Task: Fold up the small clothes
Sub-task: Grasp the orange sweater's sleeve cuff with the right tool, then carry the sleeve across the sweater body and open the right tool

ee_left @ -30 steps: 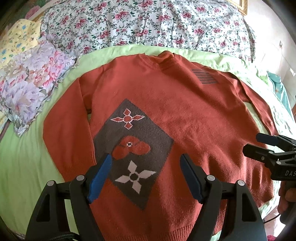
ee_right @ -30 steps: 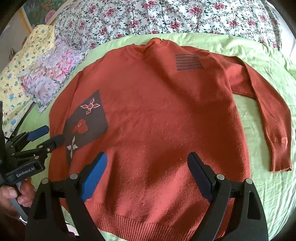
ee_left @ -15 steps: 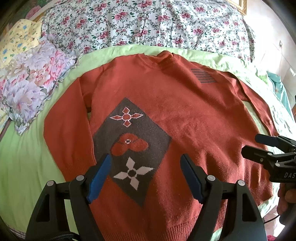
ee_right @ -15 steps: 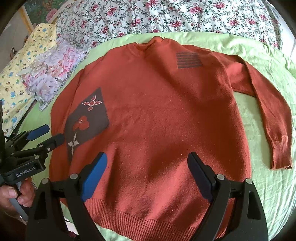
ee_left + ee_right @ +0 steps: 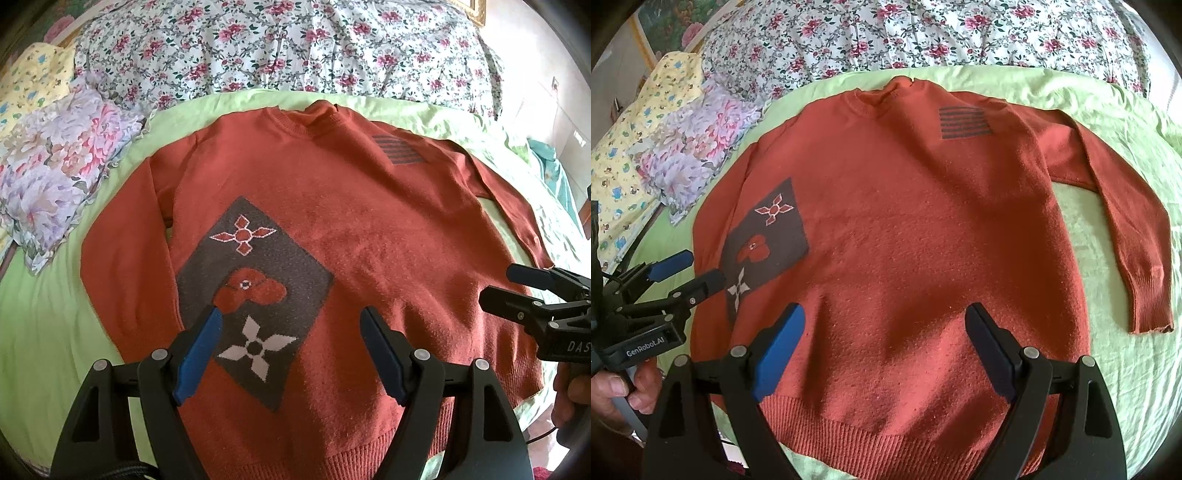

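A rust-orange sweater (image 5: pixel 369 236) lies flat, front up, on a light green sheet (image 5: pixel 44 325), collar far, hem near. It has a dark diamond patch with flower shapes (image 5: pixel 255 295) and a striped patch (image 5: pixel 964 123). Its sleeves lie along its sides (image 5: pixel 1123 229). My left gripper (image 5: pixel 291 321) is open and empty above the lower left part of the sweater (image 5: pixel 886 240). My right gripper (image 5: pixel 886 317) is open and empty above the hem area. Each gripper shows in the other's view: the right one (image 5: pixel 517 288) and the left one (image 5: pixel 694 273).
A floral quilt (image 5: pixel 280 48) lies across the far side of the bed. Floral and yellow pillows (image 5: pixel 55 166) sit at the left. The green sheet (image 5: pixel 1108 387) shows around the sweater. A teal cloth (image 5: pixel 550 166) lies at the far right.
Both grippers have drawn back a little toward the hem, so more of the sweater's lower edge shows. Both stayed open. The sweater has not moved.
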`<state>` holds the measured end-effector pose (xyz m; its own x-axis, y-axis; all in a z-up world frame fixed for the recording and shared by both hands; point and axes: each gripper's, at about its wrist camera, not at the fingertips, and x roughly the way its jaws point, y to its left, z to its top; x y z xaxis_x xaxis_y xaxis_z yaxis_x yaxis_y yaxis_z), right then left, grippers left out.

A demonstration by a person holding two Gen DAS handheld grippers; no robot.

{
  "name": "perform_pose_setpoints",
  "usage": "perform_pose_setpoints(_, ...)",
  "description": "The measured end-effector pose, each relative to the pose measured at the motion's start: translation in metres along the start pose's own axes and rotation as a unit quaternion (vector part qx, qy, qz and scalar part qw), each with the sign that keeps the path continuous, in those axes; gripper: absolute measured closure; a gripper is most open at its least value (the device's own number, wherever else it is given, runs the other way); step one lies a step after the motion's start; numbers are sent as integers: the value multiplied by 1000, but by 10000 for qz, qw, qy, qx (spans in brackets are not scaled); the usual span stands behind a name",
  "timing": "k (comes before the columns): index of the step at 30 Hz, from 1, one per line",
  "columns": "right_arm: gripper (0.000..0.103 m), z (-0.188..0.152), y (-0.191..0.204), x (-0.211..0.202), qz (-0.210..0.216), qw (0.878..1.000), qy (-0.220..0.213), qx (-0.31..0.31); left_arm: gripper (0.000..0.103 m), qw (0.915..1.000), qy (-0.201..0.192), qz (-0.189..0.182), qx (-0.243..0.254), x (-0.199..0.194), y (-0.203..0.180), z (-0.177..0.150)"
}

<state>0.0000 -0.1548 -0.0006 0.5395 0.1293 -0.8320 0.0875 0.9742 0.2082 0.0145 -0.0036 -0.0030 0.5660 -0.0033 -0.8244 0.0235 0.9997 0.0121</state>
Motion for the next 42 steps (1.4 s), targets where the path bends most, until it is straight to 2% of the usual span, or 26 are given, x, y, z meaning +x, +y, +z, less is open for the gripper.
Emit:
perform_pose_setpoints(5,14,3,-8,-1,-38,10000,-41,77,25,10000,85,25,-2,5,3,3)
perform_pose_setpoints(10,14,6,-42,-7,-270,9982,-159,508,25,9999,148,-13,-77,13,5,6)
perform_pose_setpoints(16,14,5,-99,-24,-820,9910,-243,1034,25,9997,203,-54,-116,24,5,14)
perform_pose_setpoints(21,14,-1,-153,-40,-1360,9801,-337,1408,25,9995,248,-9,-169,38,9,28)
perform_pose_setpoints(25,14,-7,-185,-38,-1664,9733,-172,1570,24,9995,237,10,-207,46,10,41)
perform_pose_setpoints(29,16,-10,-201,-26,-1629,9720,50,1691,24,9995,262,39,-171,57,5,51)
perform_pose_setpoints(32,30,-10,-200,-13,-1710,9734,235,1508,24,9994,308,43,-163,63,0,56)
perform_pose_setpoints(33,41,-10,-200,-9,-1818,9725,285,1428,24,9993,329,52,-151,64,-2,56)
perform_pose_setpoints(34,57,-9,-200,-8,-1908,9715,305,1372,24,9993,347,54,-141,66,-3,57)
perform_pose_setpoints(35,64,-8,-201,-9,-2021,9702,314,1302,23,9992,367,52,-132,68,-5,57)
perform_pose_setpoints(38,94,-3,-210,-11,-2026,9702,350,1286,23,9991,409,20,-132,73,-7,58)
perform_pose_setpoints(40,95,4,-213,-18,-1835,9728,289,1386,23,9990,411,-8,-154,75,-6,59)
perform_pose_setpoints(42,95,15,-209,-27,-1268,9794,24,1572,23,9991,389,-37,-182,75,-6,60)
